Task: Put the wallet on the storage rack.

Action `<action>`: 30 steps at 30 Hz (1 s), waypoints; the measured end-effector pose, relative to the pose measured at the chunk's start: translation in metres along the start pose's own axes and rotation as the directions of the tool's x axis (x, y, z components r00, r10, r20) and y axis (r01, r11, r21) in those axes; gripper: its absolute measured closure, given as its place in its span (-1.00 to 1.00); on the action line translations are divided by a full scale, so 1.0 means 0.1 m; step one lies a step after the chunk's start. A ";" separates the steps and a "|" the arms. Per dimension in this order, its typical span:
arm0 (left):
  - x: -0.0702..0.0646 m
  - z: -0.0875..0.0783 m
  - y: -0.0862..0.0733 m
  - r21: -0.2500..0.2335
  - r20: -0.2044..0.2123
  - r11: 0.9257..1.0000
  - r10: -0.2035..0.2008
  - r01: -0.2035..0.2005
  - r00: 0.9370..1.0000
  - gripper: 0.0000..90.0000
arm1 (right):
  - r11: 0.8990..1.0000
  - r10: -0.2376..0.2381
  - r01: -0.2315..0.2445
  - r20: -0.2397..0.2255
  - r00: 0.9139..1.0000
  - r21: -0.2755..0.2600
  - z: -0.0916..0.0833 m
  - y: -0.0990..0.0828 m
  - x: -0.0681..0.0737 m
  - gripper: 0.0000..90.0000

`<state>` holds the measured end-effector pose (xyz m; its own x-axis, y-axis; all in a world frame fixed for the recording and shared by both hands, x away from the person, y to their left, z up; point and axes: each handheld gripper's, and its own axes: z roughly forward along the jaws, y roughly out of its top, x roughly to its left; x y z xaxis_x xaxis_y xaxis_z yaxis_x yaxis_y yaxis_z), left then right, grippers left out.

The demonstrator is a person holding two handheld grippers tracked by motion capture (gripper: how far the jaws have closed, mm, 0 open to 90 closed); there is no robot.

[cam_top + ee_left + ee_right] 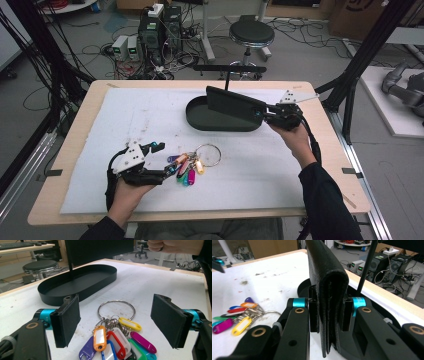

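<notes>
Right gripper (265, 113) clamps black wallet (232, 104) above oval tray (196, 116) near table's (90, 115) far edge. Left gripper (115, 322) released, jaws spread around keys (117, 337) near front edge.

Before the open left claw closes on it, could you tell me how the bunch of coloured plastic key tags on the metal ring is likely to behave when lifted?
The bunch of coloured plastic key tags on the metal ring would probably dangle: the tags lie loosely fanned. It looks light. One tag pinched by the left claw may slip, being glossy.
</notes>
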<state>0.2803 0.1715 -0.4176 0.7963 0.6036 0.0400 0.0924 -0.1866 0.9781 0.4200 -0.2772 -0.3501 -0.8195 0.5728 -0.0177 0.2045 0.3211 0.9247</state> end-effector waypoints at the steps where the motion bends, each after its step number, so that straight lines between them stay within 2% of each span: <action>1: 0.00 -0.01 0.00 -0.006 -0.003 1.000 0.001 -0.001 1.000 -0.48 | 1.000 0.004 -0.004 -0.001 1.000 -0.005 0.06 0.02 -0.02 0.69; 3: 0.00 -0.01 0.00 -0.007 -0.004 1.000 0.001 -0.001 1.000 -0.48 | 1.000 0.008 -0.008 -0.002 1.000 -0.003 0.09 0.03 -0.03 0.69; 11: -0.01 -0.01 0.00 -0.012 0.000 1.000 0.002 -0.002 1.000 -0.48 | 0.998 0.004 -0.005 0.006 1.000 0.061 0.45 0.01 -0.11 0.70; 17: -0.01 -0.02 0.00 -0.015 0.003 1.000 0.002 -0.002 1.000 -0.48 | 0.998 0.021 -0.022 0.011 1.000 0.066 0.66 -0.08 -0.20 0.69; 22: 0.00 -0.04 -0.01 -0.019 0.000 1.000 0.002 -0.002 1.000 -0.48 | 0.996 0.037 -0.038 0.015 0.999 0.080 0.76 -0.14 -0.27 0.69; 26: 0.00 -0.06 -0.02 -0.024 -0.003 1.000 -0.003 0.003 1.000 -0.48 | 0.995 0.014 -0.017 0.025 1.000 0.101 0.87 -0.19 -0.34 0.69; 30: 0.01 -0.08 -0.03 -0.024 -0.007 1.000 -0.002 0.002 1.000 -0.48 | 0.995 0.007 -0.010 0.031 0.999 0.097 0.88 -0.22 -0.38 0.69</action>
<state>0.2756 0.1790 -0.4185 0.7919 0.6094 0.0390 0.0800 -0.1669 0.9827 0.4937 -0.2392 -0.4036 -0.8010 0.5983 -0.0231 0.2633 0.3867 0.8838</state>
